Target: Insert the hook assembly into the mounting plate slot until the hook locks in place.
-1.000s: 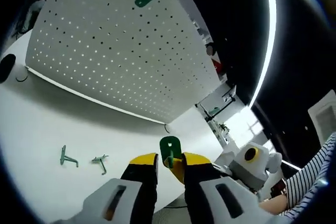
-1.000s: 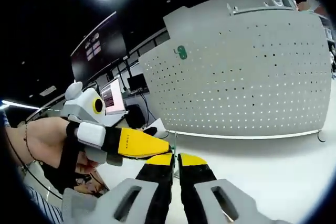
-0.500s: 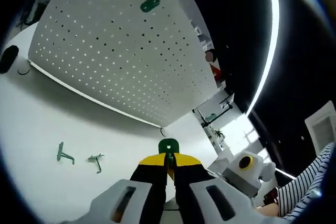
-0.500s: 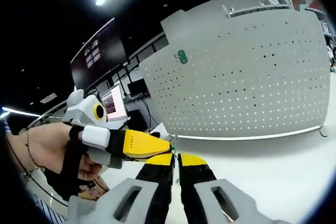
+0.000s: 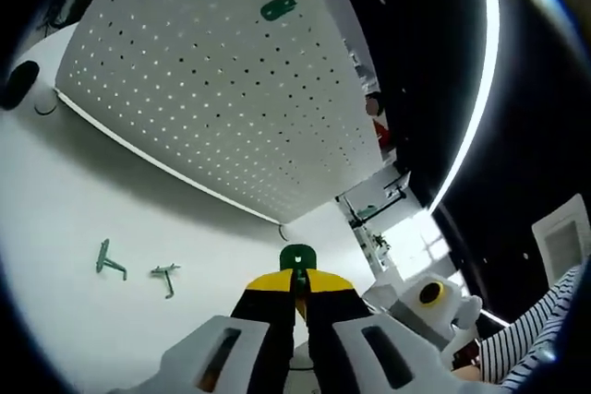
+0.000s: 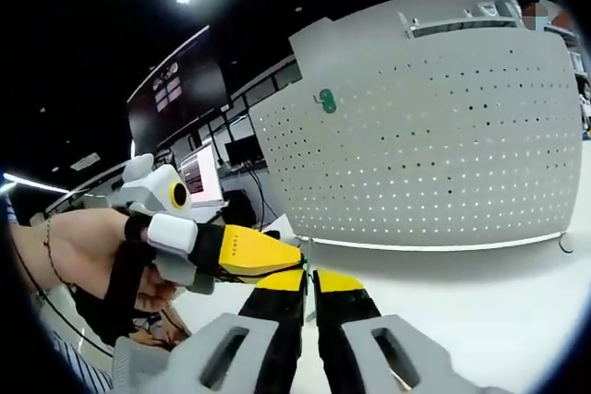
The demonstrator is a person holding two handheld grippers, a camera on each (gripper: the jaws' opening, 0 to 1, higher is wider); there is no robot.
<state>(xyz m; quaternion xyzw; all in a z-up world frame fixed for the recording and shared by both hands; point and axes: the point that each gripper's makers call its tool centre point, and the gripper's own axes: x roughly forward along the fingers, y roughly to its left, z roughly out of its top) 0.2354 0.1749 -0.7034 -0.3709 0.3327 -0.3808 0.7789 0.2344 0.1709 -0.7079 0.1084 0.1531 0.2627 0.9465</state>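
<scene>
Hook assembly: a small green plate with a hook [image 5: 297,260], standing just past the yellow tips of the left gripper [image 5: 296,283] in the left gripper view; its rounded green top shows above the tips, its lower part is hidden between them.
Left gripper: its two yellow-tipped jaws are drawn together, pinching the green hook assembly between them, over the white table [image 5: 83,200]. In the right gripper view the same gripper [image 6: 277,257] comes in from the left, held in a person's hand [image 6: 88,256], its yellow tip lying just beside the right gripper's tips.
Right gripper: its yellow-tipped jaws [image 6: 307,281] rise from the bottom of the right gripper view, pressed nearly together with a thin dark gap; nothing can be made out between them, so whether they grip anything cannot be told.
Mounting plate: a large white pegboard [image 5: 212,89] standing upright on the table, well beyond both grippers; its face is dotted with rows of small holes.
Mounted piece: one green plate [image 5: 278,8] already sits high on the pegboard, near its upper edge; the right gripper view shows it toward the board's upper left [image 6: 324,101].
Loose hooks: two small green hooks [image 5: 109,260] [image 5: 167,276] lie on the table near each other, left of the left gripper and apart from the pegboard.
Background: monitors [image 6: 203,173] on desks in a dark room.
</scene>
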